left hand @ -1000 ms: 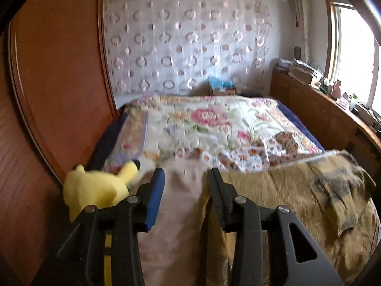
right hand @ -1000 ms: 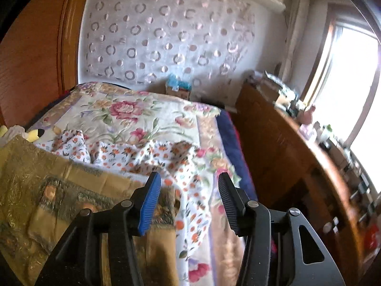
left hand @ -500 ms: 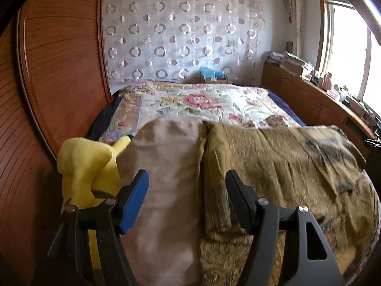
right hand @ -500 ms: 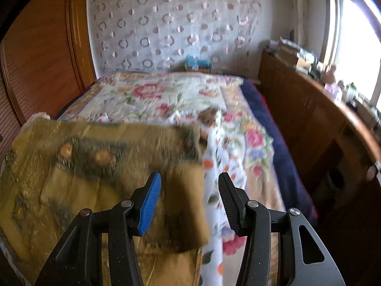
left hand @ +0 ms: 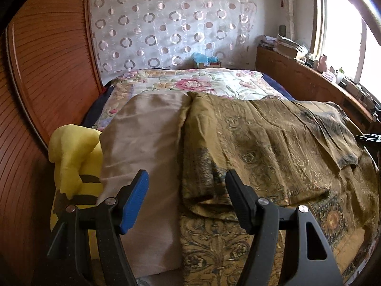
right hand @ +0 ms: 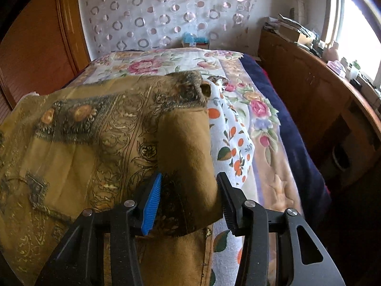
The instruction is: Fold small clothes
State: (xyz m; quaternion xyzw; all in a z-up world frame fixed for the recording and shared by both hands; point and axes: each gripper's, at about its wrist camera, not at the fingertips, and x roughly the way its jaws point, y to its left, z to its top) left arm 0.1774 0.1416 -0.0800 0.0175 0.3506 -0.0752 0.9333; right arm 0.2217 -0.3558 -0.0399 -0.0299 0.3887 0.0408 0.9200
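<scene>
left gripper [left hand: 187, 196]: matte black plastic, lower middle of the frame; two angled arms, each with a triangular cut-out
left gripper pads: one bright blue and ribbed, the other black and ribbed
right gripper [right hand: 188, 199]: same black build, lower middle of its frame
right gripper pads: blue on the picture's left, black on the right
screws: round silver heads, two on each arm

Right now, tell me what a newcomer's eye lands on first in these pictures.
The olive-gold patterned garment spread over the near end of the bed, one plain brown flap of it sitting between the right gripper jaws, which have just been closing. At the bed's left edge in the left wrist view, a bright yellow plush toy beside a beige cloth; behind, the floral quilt.
</scene>
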